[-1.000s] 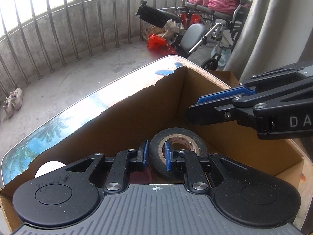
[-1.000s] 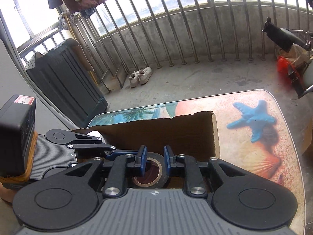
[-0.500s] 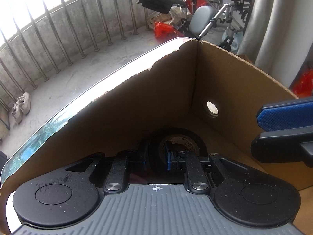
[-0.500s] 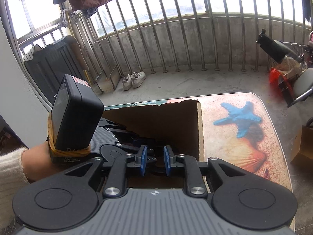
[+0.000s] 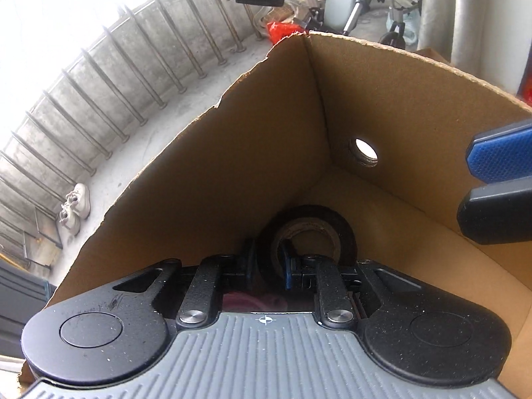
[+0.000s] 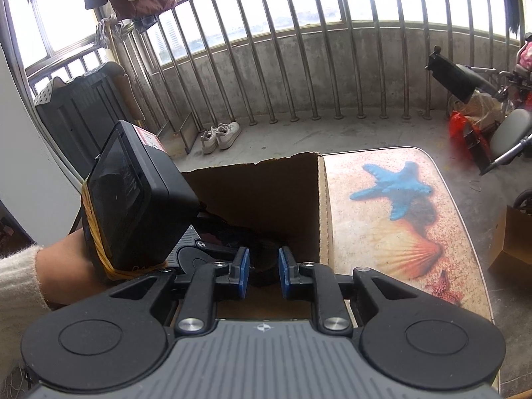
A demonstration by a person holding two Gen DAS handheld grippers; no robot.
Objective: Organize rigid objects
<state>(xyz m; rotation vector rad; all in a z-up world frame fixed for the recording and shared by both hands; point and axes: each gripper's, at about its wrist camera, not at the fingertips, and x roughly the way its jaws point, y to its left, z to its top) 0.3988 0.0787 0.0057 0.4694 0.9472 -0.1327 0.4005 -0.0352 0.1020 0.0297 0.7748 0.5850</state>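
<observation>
Balcony railings (image 6: 299, 66) curve behind a table (image 6: 399, 232) printed with a blue starfish, a pair of white shoes (image 6: 221, 134) on the concrete floor beyond. On that table stands a torn cardboard box (image 5: 232, 166); the left gripper (image 5: 267, 266) reaches deep into its corner, narrow fingers pinching the wall of a black tape roll (image 5: 332, 222), walls crowding both sides. Just beside it, the right gripper (image 6: 263, 274) hovers at the box's edge, fingers narrow with nothing between them.
</observation>
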